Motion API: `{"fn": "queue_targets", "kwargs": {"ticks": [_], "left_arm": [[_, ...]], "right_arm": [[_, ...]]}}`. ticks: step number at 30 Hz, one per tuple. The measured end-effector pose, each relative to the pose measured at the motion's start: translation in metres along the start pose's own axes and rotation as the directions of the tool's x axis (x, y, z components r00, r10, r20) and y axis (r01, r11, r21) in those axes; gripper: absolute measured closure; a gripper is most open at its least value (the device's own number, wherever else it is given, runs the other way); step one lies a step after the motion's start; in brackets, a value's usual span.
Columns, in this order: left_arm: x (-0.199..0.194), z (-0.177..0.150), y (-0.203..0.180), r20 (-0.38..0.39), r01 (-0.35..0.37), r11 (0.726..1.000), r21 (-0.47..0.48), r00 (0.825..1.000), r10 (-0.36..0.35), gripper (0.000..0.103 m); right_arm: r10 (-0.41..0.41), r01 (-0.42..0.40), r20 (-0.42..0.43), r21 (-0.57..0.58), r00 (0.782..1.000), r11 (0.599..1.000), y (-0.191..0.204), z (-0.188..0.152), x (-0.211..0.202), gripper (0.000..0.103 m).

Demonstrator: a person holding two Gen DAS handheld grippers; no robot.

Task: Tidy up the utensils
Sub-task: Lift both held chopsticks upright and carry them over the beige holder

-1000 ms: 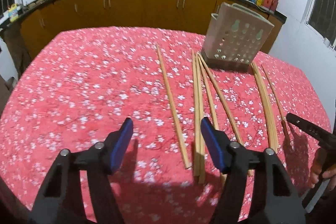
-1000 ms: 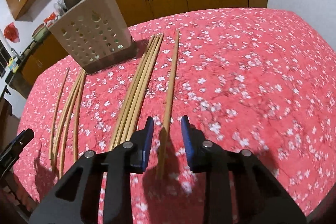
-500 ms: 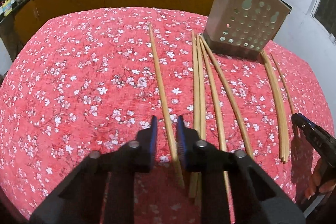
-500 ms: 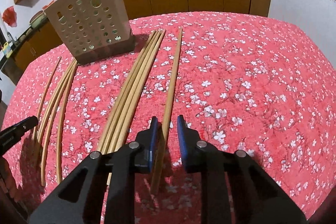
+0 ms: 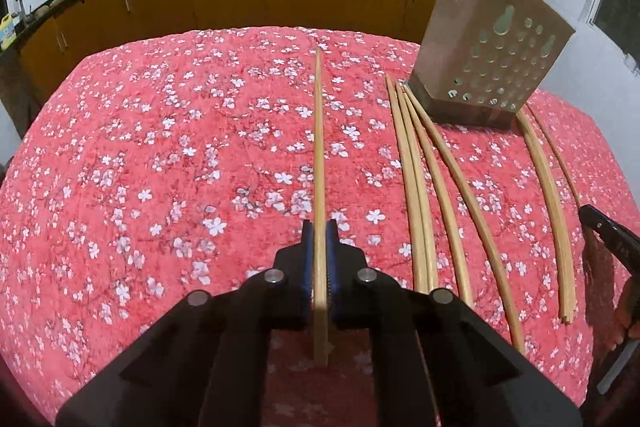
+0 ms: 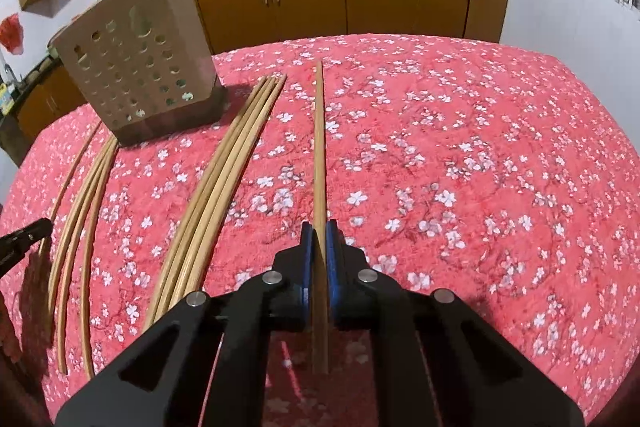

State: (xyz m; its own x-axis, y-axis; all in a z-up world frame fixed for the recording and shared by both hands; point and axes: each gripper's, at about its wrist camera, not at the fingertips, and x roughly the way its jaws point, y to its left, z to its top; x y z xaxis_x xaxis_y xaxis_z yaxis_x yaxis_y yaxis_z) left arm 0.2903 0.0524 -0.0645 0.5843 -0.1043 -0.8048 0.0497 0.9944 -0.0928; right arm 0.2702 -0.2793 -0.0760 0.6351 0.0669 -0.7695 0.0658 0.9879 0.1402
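where the left gripper [image 5: 319, 231] clamps it, the chopstick [image 5: 319, 155] runs straight, pale wood.

chopsticks [image 5: 319, 155]: matt wood | tablecloth [image 5: 160, 147]: floral cloth | holder [image 5: 492, 67]: plastic

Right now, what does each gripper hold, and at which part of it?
The left gripper is shut on a wooden chopstick, close to its nearer end. The right gripper is shut on a chopstick in the same way.
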Motion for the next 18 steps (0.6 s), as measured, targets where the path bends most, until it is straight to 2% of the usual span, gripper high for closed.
{"fn": "queue_targets", "kwargs": {"ticks": [4, 11, 13, 17, 18], "left_arm": [[-0.007, -0.008, -0.001, 0.013, 0.02, 1.0, 0.007, 1.0, -0.02, 0.08], [-0.014, -0.023, -0.005, 0.02, 0.01, 1.0, 0.028, 1.0, -0.011, 0.079], [-0.016, -0.028, -0.008, 0.024, -0.005, 0.999, 0.036, 1.0, 0.004, 0.081], [-0.019, -0.035, -0.006, 0.034, -0.038, 0.998, 0.041, 0.999, 0.037, 0.095], [-0.019, -0.035, -0.004, 0.027, -0.033, 0.999, 0.036, 0.999, 0.032, 0.095]], "right_arm": [[0.013, -0.013, -0.003, 0.0, 1.0, 1.0, -0.005, -0.004, -0.006, 0.095], [0.013, -0.013, 0.003, -0.015, 1.0, 1.0, -0.009, -0.016, -0.013, 0.095], [0.005, -0.004, 0.01, -0.029, 1.0, 1.0, -0.005, -0.02, -0.016, 0.095], [0.003, -0.003, 0.009, -0.032, 1.0, 0.999, -0.003, -0.02, -0.018, 0.095], [0.006, -0.006, 0.008, -0.027, 1.0, 1.0, -0.003, -0.019, -0.018, 0.095]]}}
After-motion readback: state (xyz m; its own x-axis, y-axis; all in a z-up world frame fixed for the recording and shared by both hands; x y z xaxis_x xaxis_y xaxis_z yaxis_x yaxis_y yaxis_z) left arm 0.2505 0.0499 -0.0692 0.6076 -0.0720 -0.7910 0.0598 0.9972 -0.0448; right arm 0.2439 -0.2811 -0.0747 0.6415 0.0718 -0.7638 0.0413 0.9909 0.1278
